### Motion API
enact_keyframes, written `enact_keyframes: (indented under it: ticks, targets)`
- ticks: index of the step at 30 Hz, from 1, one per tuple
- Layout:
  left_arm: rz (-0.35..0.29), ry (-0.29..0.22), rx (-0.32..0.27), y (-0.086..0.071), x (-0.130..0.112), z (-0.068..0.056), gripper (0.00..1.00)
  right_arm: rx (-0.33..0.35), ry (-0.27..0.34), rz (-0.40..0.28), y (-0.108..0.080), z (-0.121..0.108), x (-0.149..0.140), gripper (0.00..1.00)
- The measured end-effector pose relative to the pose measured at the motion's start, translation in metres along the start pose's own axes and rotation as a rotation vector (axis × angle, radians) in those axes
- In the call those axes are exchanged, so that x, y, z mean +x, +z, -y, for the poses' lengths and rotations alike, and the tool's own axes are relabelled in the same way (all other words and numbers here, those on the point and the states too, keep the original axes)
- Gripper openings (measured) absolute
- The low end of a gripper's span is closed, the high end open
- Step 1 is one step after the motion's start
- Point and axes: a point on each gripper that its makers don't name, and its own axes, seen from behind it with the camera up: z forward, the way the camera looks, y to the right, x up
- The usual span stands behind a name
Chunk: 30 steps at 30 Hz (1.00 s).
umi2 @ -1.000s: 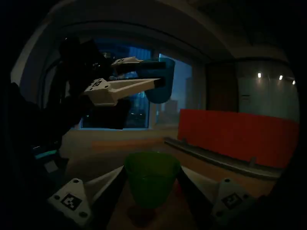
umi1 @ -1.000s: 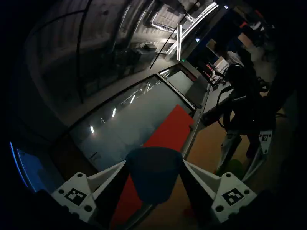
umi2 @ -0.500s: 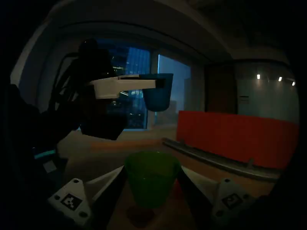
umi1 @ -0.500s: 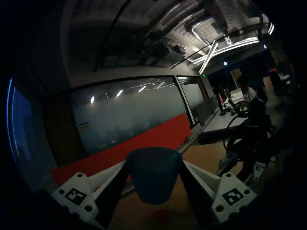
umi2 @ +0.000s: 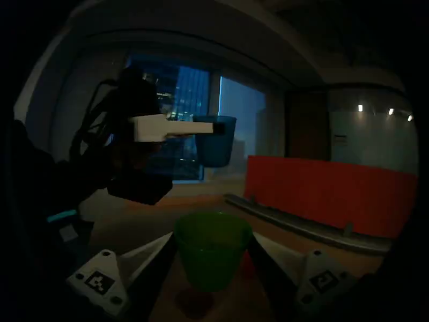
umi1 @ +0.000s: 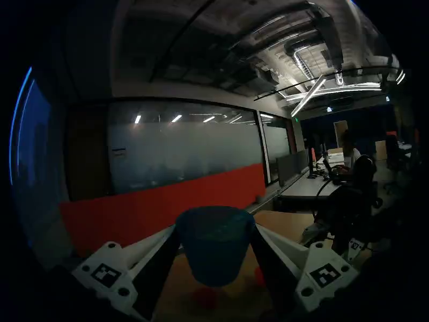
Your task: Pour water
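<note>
A blue cup [umi1: 214,247] sits upright between the white fingers of my left gripper [umi1: 214,231], which is shut on it. In the right gripper view that same left gripper [umi2: 214,127] hangs level at upper left, above the table, with the blue cup [umi2: 214,142] at its tip. My right gripper [umi2: 212,239] is shut on a green cup [umi2: 212,252], held upright just over the wooden table [umi2: 134,220]. The blue cup is higher than the green cup and farther off. In the left gripper view, the right gripper [umi1: 335,240] shows dimly at lower right. No water can be made out in the dark.
The room is dim. A red partition [umi2: 332,193] runs along the table's far side, with frosted glass [umi1: 182,155] above it. Small red marks [umi1: 204,298] lie on the tabletop. A person [umi1: 351,161] sits at a far desk. Dark windows [umi2: 177,107] stand behind the left gripper.
The left gripper has rolled back from a tilt to level, so the blue cup now stands upright, a little lower and farther left in the right gripper view. The right gripper and green cup stayed put.
</note>
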Motion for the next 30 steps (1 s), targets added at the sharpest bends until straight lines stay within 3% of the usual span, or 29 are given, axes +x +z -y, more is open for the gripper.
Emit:
enact_keyframes:
  ticks: [12,30]
  targets:
    - [0.036,-0.043,0.029,-0.007,-0.027,0.014,0.86,-0.048,0.005,0.017,-0.013,-0.020,-0.002,1.00]
    - [0.074,-0.072,0.042,-0.015,-0.062,0.019,0.86,-0.152,0.031,0.019,-0.049,-0.067,0.003,1.00]
